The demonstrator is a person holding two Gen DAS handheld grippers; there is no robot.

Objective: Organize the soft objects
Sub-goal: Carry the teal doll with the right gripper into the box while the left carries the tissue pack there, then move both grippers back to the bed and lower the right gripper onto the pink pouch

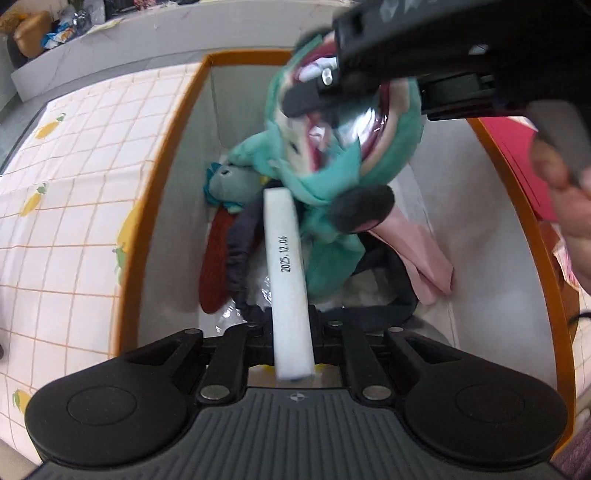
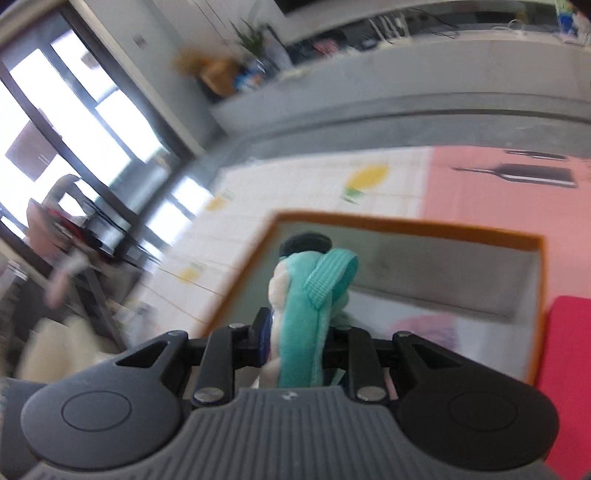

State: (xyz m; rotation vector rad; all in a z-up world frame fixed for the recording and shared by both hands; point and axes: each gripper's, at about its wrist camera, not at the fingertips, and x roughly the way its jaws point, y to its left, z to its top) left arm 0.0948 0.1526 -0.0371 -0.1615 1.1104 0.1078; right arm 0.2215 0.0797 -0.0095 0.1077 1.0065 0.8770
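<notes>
My left gripper (image 1: 291, 326) is shut on a flat white packet (image 1: 286, 266) with a printed date, held edge-on over an orange-rimmed box (image 1: 162, 166). The box holds several soft things: a grey-blue plush dinosaur (image 1: 231, 181), a red piece (image 1: 214, 266), dark blue cloth (image 1: 242, 243) and pink cloth (image 1: 424, 254). From the top right my right gripper (image 1: 325, 92) reaches in above the box, shut on a teal plush toy (image 1: 332, 221) with black ends. In the right wrist view the teal plush toy (image 2: 303, 325) is pinched in the right gripper (image 2: 295, 339) over the box (image 2: 406, 223).
A white checked cloth with lemon prints (image 1: 74, 184) lies left of the box. To the right are a pink mat (image 2: 480, 192), a red sheet (image 2: 569, 369) and a person's hand (image 1: 576, 221). A grey counter with clutter (image 1: 44, 33) runs behind.
</notes>
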